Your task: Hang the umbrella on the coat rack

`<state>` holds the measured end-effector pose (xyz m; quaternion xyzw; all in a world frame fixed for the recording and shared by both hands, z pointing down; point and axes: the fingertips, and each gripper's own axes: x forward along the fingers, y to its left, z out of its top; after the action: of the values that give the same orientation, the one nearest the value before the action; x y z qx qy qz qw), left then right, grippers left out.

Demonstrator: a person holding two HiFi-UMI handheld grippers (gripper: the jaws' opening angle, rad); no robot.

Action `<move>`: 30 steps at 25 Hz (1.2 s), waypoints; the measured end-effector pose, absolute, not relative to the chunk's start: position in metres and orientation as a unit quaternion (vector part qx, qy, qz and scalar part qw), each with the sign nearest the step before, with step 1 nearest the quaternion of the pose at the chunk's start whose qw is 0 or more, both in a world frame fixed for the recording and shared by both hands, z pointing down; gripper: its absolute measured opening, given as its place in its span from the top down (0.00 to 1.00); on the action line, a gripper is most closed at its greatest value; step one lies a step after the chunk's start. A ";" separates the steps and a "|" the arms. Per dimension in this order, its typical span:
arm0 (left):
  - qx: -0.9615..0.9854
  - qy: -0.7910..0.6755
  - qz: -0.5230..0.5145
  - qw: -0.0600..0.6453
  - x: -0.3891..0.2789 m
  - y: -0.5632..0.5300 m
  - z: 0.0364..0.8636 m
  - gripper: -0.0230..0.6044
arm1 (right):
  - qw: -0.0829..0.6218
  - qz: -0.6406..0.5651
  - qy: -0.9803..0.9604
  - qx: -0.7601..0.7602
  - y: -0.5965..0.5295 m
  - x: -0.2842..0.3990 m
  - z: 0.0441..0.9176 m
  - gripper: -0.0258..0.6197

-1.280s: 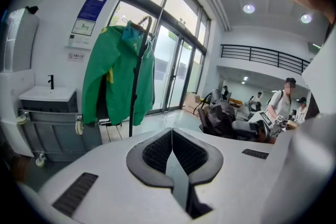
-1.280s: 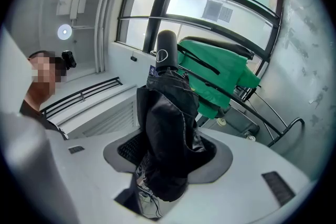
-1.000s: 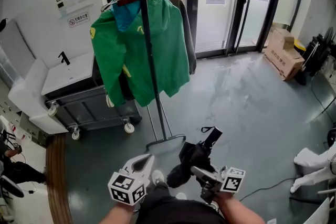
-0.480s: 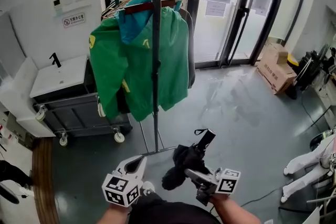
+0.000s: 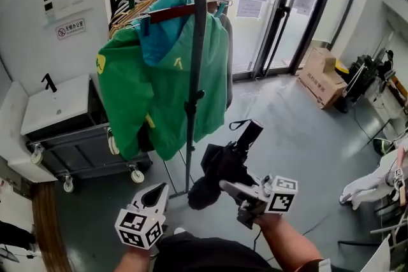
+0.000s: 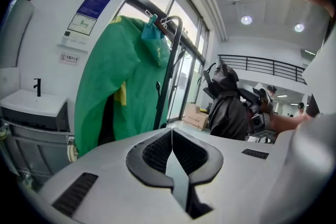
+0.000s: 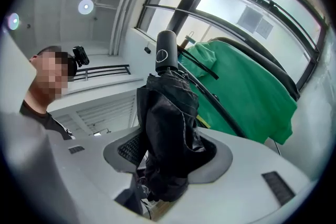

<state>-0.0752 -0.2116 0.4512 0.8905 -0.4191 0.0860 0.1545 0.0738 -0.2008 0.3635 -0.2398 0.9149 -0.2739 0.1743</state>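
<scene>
You've stepped closer: your right gripper (image 5: 234, 195), jaws clamped on the umbrella (image 5: 222, 165), now nears the coat rack (image 5: 196, 48); left gripper (image 5: 156, 195) jaws together, empty.

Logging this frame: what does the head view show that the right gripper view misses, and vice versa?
Only the head view shows the left tongs, the white sink, the cardboard box and the floor. Only the right gripper view shows how the right tongs grip: jaws clamped on the folded black canopy of the umbrella. It also shows a ceiling light. Both show the umbrella, the green jacket and the coat rack.
</scene>
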 end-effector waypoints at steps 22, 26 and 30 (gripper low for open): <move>0.876 -0.441 0.073 0.181 -0.116 -0.270 0.468 0.94 | 0.124 -0.205 0.960 -0.149 -0.261 0.000 0.300 0.63; 0.868 -0.457 0.067 0.181 -0.115 -0.266 0.468 0.94 | 0.095 -0.216 0.963 -0.129 -0.242 0.000 0.320 0.63; 0.865 -0.463 0.067 0.181 -0.106 -0.260 0.469 0.94 | 0.083 -0.226 0.963 -0.121 -0.236 0.008 0.333 0.63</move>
<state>-0.1060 -0.2596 0.4694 0.8653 -0.4627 0.0668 0.1810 0.0079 -0.2358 0.3331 -0.1209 0.9630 -0.2261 0.0828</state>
